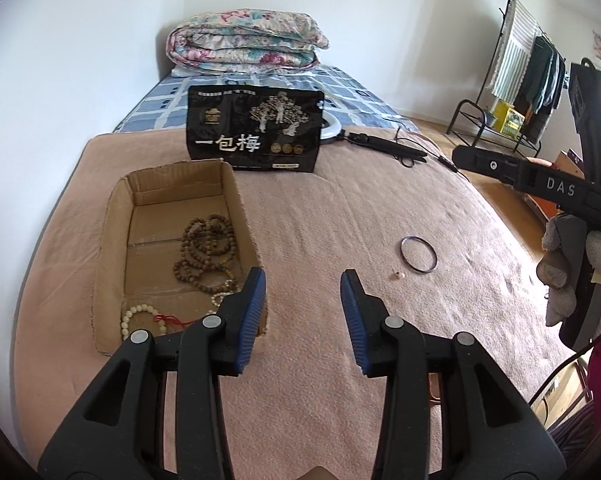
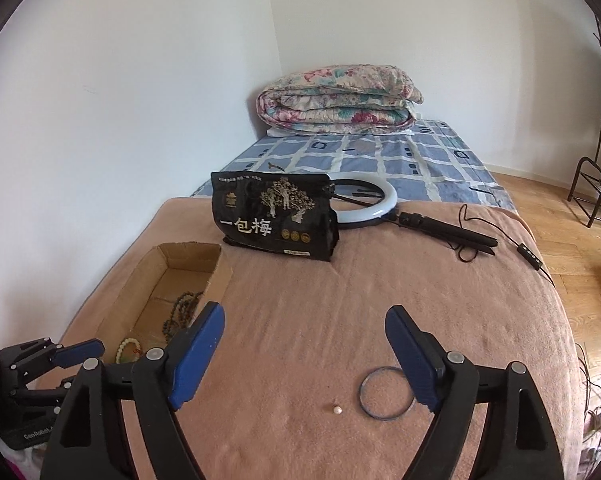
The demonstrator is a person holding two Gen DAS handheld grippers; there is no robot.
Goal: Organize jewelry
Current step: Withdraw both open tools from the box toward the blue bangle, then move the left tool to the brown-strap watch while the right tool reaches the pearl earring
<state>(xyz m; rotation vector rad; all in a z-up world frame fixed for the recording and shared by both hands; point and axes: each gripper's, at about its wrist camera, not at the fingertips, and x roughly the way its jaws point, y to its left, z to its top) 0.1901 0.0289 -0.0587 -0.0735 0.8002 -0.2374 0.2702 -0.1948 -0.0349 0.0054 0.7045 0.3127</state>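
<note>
An open cardboard box (image 1: pixel 118 216) lies on the pink blanket at the left. It holds brown bead strands (image 1: pixel 206 248) and a white bead bracelet (image 1: pixel 140 318). My left gripper (image 1: pixel 303 280) hovers open just right of the box's near corner, with nothing between its fingers. A thin dark bangle (image 1: pixel 402 254) and a small pearl (image 1: pixel 397 276) lie loose on the blanket to its right. In the right wrist view my right gripper (image 2: pixel 305 314) stands wide open and empty, above and behind the pearl (image 2: pixel 337 410) and the bangle (image 2: pixel 360 394), whose right edge its right finger hides.
A black snack bag (image 1: pixel 256 132) stands behind the box, with a ring light (image 2: pixel 374 204), its folded stand and a cable beside it. A folded quilt (image 1: pixel 248 40) lies at the far end of the bed. A clothes rack (image 1: pixel 512 80) stands right. A gloved hand (image 1: pixel 560 264) holds the right tool.
</note>
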